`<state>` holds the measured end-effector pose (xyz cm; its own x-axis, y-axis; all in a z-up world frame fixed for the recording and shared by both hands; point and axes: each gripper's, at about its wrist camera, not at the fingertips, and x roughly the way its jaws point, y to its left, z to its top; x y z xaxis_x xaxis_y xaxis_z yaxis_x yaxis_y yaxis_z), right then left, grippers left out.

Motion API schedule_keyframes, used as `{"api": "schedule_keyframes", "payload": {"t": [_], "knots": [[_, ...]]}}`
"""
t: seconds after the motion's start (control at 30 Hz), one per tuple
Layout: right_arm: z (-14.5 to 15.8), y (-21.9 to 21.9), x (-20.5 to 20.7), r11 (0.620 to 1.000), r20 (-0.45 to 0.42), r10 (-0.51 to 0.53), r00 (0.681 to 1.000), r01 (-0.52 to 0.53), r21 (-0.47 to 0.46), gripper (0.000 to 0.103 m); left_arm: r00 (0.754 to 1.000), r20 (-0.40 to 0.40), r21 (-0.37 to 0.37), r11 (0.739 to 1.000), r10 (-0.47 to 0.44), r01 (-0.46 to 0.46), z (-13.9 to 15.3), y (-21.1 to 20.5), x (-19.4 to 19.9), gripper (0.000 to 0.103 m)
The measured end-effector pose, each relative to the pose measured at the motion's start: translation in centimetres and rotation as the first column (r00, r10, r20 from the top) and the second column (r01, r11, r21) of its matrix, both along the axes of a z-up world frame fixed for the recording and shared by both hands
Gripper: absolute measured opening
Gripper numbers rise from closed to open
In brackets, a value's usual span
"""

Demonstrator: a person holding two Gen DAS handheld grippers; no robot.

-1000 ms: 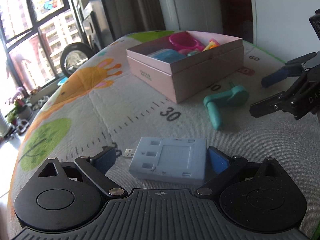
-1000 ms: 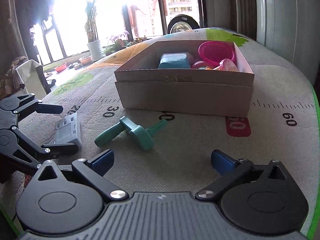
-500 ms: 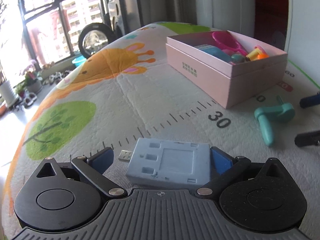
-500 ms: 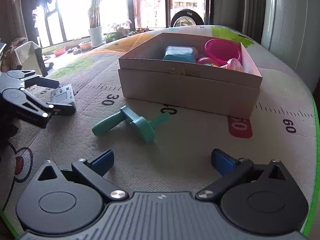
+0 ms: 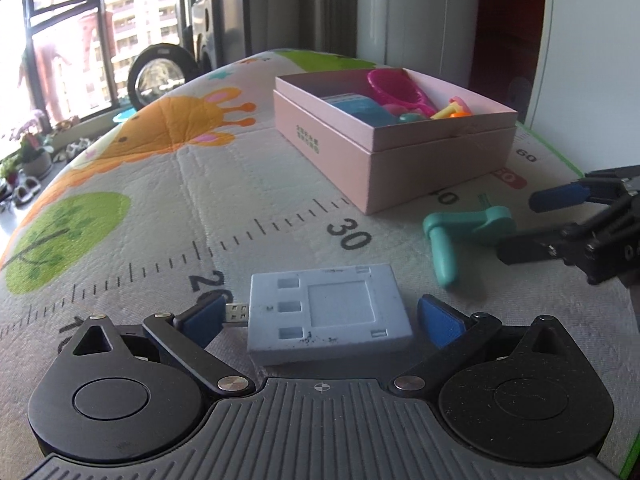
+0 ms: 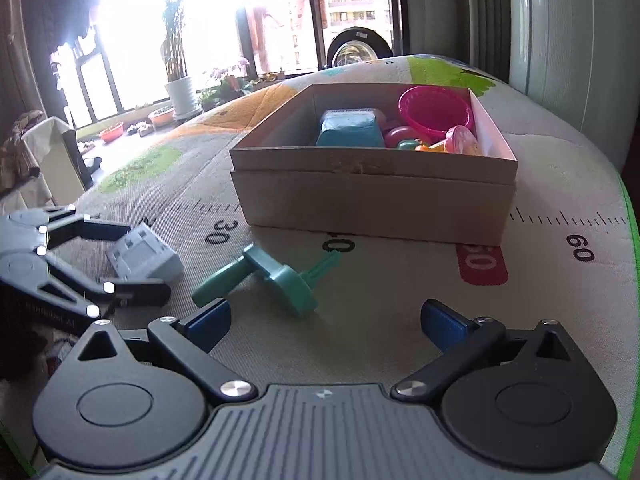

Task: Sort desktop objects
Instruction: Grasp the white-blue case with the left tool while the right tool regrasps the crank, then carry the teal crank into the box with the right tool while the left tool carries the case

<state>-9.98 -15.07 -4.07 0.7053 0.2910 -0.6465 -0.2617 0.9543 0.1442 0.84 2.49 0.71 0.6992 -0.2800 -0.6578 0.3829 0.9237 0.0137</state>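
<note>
My left hand-held gripper (image 5: 320, 316) is spread wide around the pale blue flat plastic box (image 5: 328, 314), which lies on the printed mat surface (image 5: 200, 184) between my fingers, long axis crosswise, its metal USB plug (image 5: 237, 313) pointing at my left pad. My right hand-held gripper (image 6: 325, 318) is also wide and empty; the teal plastic crank toy (image 6: 276, 276) lies just ahead, handle pointing left. The pink cardboard box (image 6: 372, 200) sits beyond.
</note>
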Motion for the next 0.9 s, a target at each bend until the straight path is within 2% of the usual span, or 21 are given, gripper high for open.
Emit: {"api": "schedule_keyframes", "payload": {"t": [0.1,0.2,0.33,0.47,0.6,0.67,0.73,0.83,0.9], "knots": [[0.4,1.3,1.0,1.0,-0.012,0.017,1.0,-0.017,0.024,0.087,1.0,0.014,0.007,1.0,-0.015,0.015,0.0,-0.5,-0.8,0.103],[0.1,3.0,2.0,1.0,-0.037,0.019,0.999,-0.019,-0.007,0.082,1.0,0.021,0.021,1.0,-0.011,0.011,0.0,-0.7,-1.0,0.103],[0.0,4.0,2.5,1.0,-0.03,0.018,0.999,-0.018,-0.018,0.07,1.0,0.014,0.009,1.0,0.017,-0.017,-0.1,-0.4,-0.9,0.103],[0.2,2.9,1.8,0.998,0.006,0.014,1.0,-0.013,-0.068,0.069,0.999,0.005,-0.015,0.999,0.047,-0.047,0.0,0.2,-0.6,0.103],[0.3,1.5,1.1,0.986,0.057,-0.075,0.996,0.082,-0.147,0.072,0.998,-0.002,-0.008,0.998,0.06,-0.06,-0.1,0.1,-0.5,0.103],[0.3,0.8,1.0,0.988,0.05,-0.1,0.994,0.105,-0.111,0.077,0.998,-0.001,0.003,0.998,0.06,-0.06,-0.1,-0.1,-0.4,0.103],[0.1,0.8,1.1,0.989,0.042,-0.117,0.992,0.12,-0.087,0.078,0.998,0.003,0.01,0.998,0.061,-0.061,-0.1,-0.2,-0.5,0.103],[-0.6,1.3,1.7,0.988,0.025,-0.13,0.991,0.132,-0.085,0.078,0.998,0.006,0.014,0.998,0.065,-0.066,-0.2,-0.2,-0.6,0.103],[-1.0,1.6,2.0,0.985,0.021,-0.137,0.99,0.138,-0.106,0.074,0.997,0.006,0.016,0.997,0.075,-0.075,-0.2,-0.3,-0.5,0.103]]}}
